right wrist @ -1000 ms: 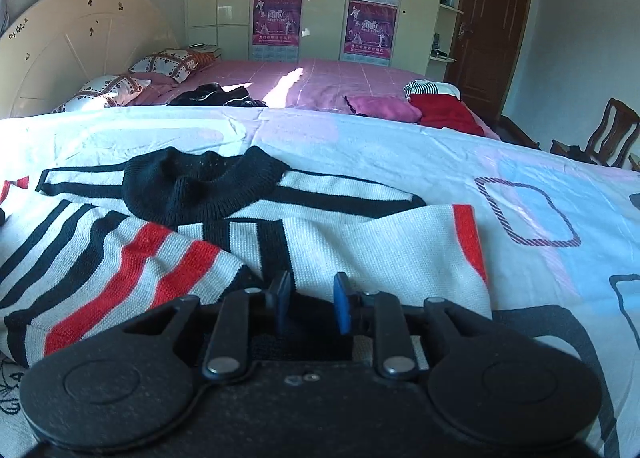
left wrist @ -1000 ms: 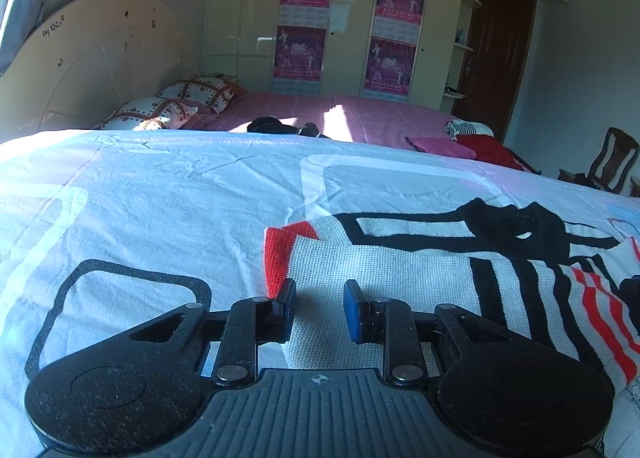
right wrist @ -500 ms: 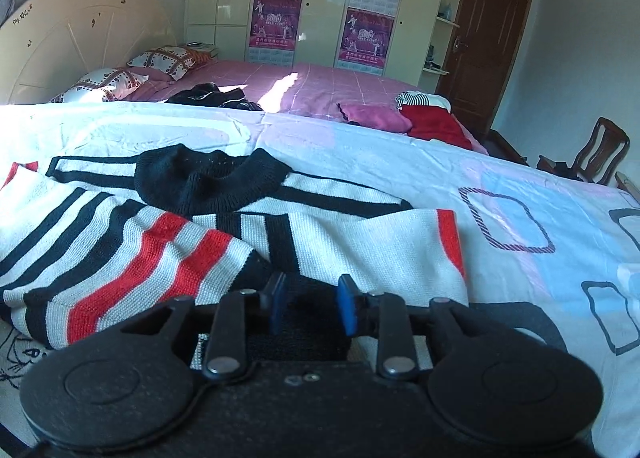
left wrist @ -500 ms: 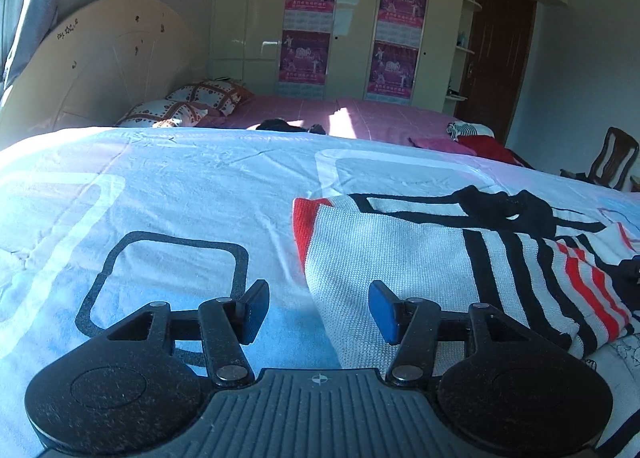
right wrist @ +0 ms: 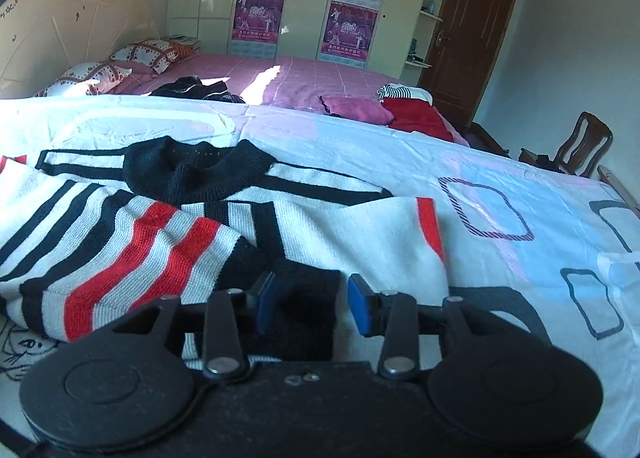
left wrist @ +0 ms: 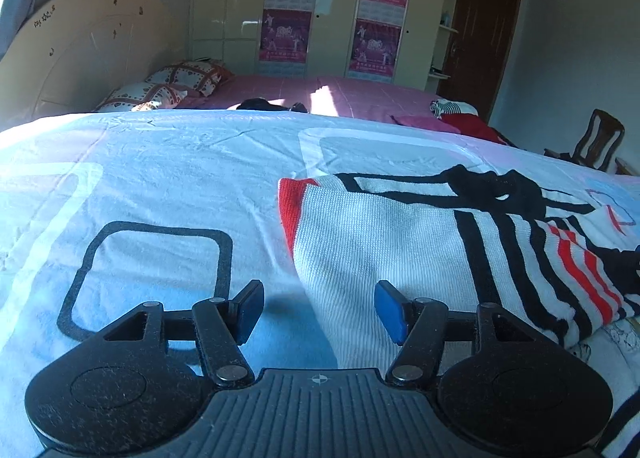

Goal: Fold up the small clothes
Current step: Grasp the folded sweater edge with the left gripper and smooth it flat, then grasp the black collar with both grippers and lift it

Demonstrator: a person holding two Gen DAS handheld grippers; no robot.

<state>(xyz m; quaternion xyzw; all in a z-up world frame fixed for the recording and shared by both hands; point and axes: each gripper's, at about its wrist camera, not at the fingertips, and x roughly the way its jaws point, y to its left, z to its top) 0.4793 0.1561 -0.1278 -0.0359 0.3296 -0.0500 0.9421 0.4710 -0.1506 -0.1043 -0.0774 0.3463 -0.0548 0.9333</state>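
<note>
On the bed, spread with its pale sheet printed in rounded squares, your striped sweater lies half folded, and it sits right in front of both tools. It runs crosswise to the way you are pointing them: the black collar is on the far side, the red-edged ends reach out to either side, and the folded near edge faces you. A second bed with a pink cover stands behind, with a few other clothes on it, well apart from the work.

Your left tool stands open, its jaws having just been spreading. The left pad is over bare sheet and the right pad over the white knit, so the sweater's left edge runs up between them, but neither pad presses on it.

Your right tool is also open, less wide, and its jaws have likewise just been parting. A dark fold of the sweater lies between the pads, and the cloth looks loose there, not pinched.

Both hands are about equally close, each at its own end of the near edge. My reading is that a fold has just been laid down; the next one would likely run across the sweater's long side, so whichever end you take first, the cloth lies straight ahead and slightly inward of each tool.
</note>
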